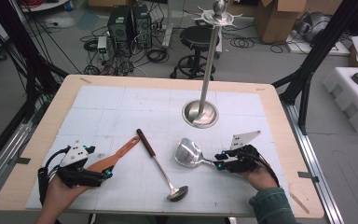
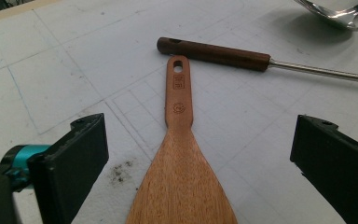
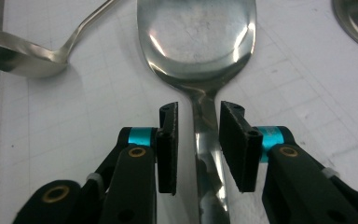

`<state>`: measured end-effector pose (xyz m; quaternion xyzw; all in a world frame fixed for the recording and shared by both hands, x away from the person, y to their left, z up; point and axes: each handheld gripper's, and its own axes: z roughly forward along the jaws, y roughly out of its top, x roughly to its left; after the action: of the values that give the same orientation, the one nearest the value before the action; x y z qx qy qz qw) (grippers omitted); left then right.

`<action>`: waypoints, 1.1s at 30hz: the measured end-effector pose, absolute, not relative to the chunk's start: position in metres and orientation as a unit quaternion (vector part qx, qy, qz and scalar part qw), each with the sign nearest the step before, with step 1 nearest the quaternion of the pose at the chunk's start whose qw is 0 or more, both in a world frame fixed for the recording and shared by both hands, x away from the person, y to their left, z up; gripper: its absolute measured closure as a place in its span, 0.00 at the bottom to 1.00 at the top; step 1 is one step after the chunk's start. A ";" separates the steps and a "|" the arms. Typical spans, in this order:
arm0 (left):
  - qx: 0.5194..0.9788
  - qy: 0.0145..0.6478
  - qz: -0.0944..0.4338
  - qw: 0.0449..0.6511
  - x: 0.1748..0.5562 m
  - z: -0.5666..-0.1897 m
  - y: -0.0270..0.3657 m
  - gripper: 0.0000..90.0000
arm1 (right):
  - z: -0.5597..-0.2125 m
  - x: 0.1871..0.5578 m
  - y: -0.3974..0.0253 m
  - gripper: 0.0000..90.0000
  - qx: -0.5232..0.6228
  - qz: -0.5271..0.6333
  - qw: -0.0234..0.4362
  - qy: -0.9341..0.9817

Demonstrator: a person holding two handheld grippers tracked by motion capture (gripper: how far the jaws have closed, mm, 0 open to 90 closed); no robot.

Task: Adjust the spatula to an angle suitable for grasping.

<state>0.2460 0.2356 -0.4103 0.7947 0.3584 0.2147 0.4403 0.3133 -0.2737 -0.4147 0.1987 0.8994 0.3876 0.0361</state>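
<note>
A wooden spatula [image 1: 116,156] lies on the white mat, its blade toward my left gripper [image 1: 105,170]. In the left gripper view the blade [image 2: 182,186] sits between the wide-apart jaws of that gripper [image 2: 199,137], which is open and touches nothing. A large steel spoon [image 1: 189,153] rests bowl-left on the mat. My right gripper [image 1: 218,161] straddles its handle. The right gripper view has the handle [image 3: 205,140] between the narrowly parted jaws of this gripper [image 3: 199,112], with a visible gap at the left pad.
A ladle [image 1: 161,168] with a dark wooden handle [image 2: 214,54] lies between the spatula and the spoon, its bowl [image 3: 23,56] near the front edge. A steel hanging stand [image 1: 199,113] with a tall pole rises behind the spoon. Stools and cables crowd the floor beyond the table.
</note>
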 end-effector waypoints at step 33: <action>0.796 0.357 0.214 0.439 0.246 -0.411 0.234 0.05 | -0.431 0.301 -0.312 0.70 0.215 0.347 0.045 0.912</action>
<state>0.2463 0.2344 -0.4109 0.7961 0.3571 0.2139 0.4393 0.3009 -0.3118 -0.4314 0.2147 0.9119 0.3470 0.0449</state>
